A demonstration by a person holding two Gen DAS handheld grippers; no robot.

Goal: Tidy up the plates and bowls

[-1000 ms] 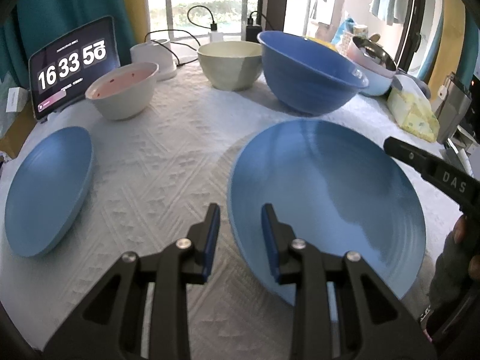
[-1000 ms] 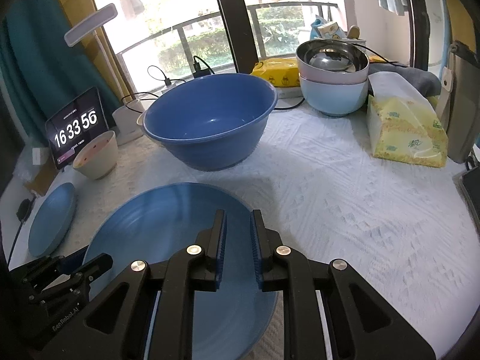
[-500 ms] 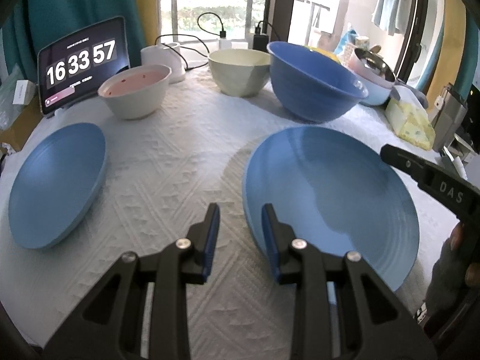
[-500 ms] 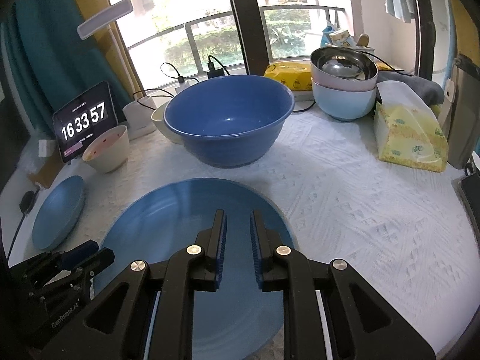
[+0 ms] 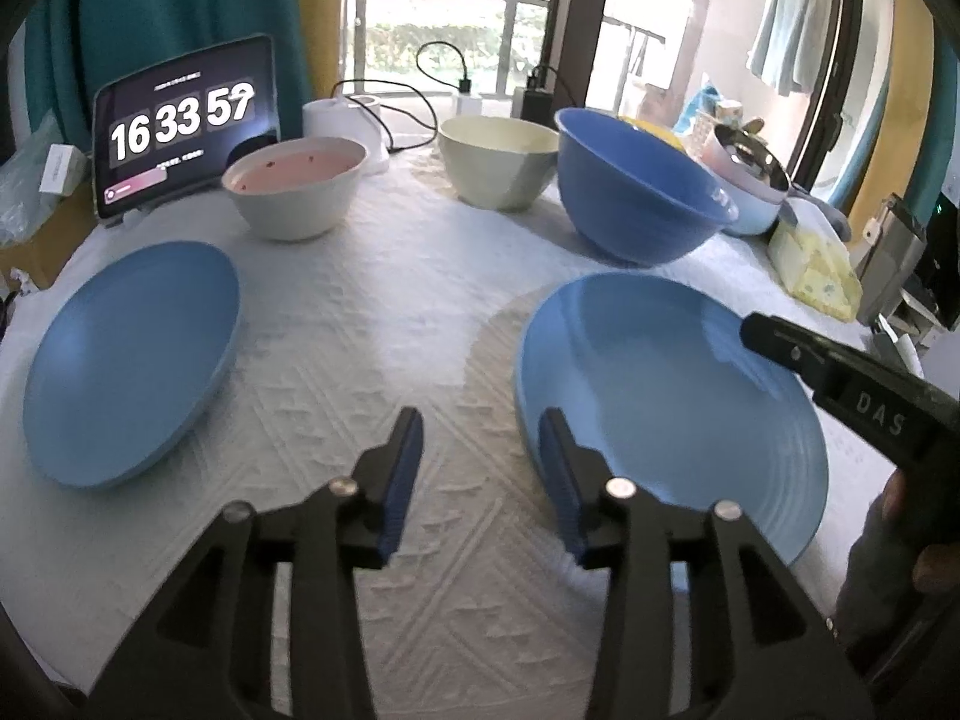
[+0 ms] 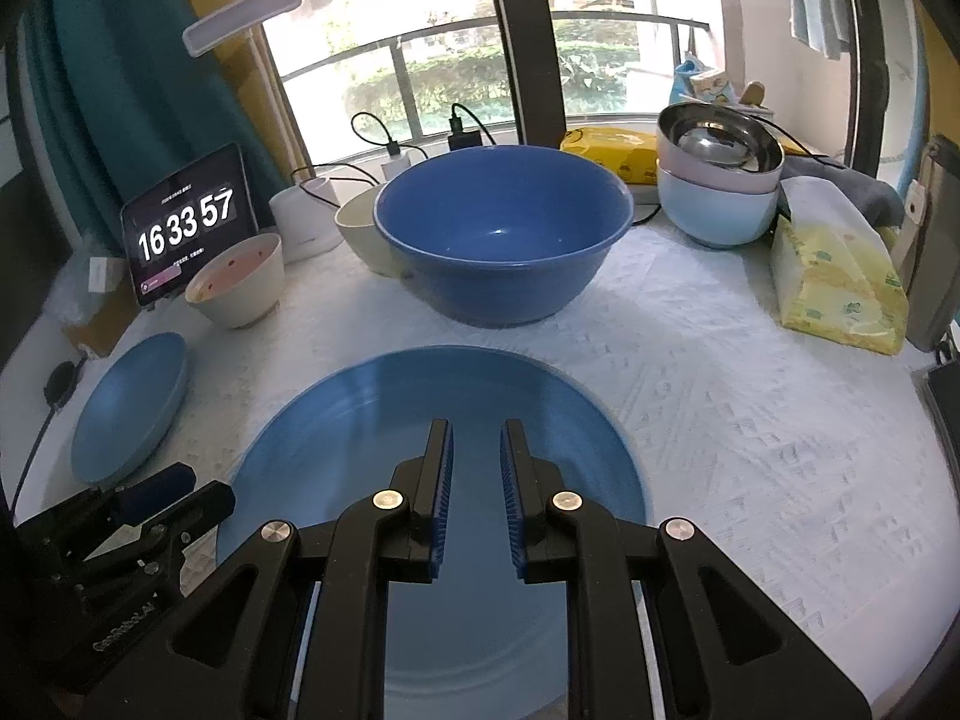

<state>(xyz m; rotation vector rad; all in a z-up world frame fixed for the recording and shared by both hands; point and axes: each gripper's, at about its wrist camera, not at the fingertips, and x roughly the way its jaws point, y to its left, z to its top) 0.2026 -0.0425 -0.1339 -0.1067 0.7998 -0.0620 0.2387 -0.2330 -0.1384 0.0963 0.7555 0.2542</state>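
Note:
A large blue plate [image 5: 672,396] [image 6: 360,432] lies flat on the white cloth. My left gripper [image 5: 480,420] hovers over the cloth just left of its near rim; its jaws are opening and nothing is between them. My right gripper [image 6: 477,426] hangs above the plate's near half with a narrow empty gap between its pads. A smaller blue plate [image 5: 132,360] [image 6: 129,408] lies at the left. Behind stand a big blue bowl [image 5: 636,204] [image 6: 498,240], a cream bowl [image 5: 498,162] and a white bowl with a pink inside [image 5: 294,192] [image 6: 237,282].
Nested bowls [image 6: 714,180], light blue below and steel on top, stand at the back right beside a yellow tissue pack [image 6: 840,288]. A tablet clock [image 5: 180,126], chargers and cables line the back edge by the window. The table's edge runs close at the left.
The left jaws have spread wider. Both grippers have drawn back a little from the large plate, which has not moved. The right jaws keep the same narrow gap.

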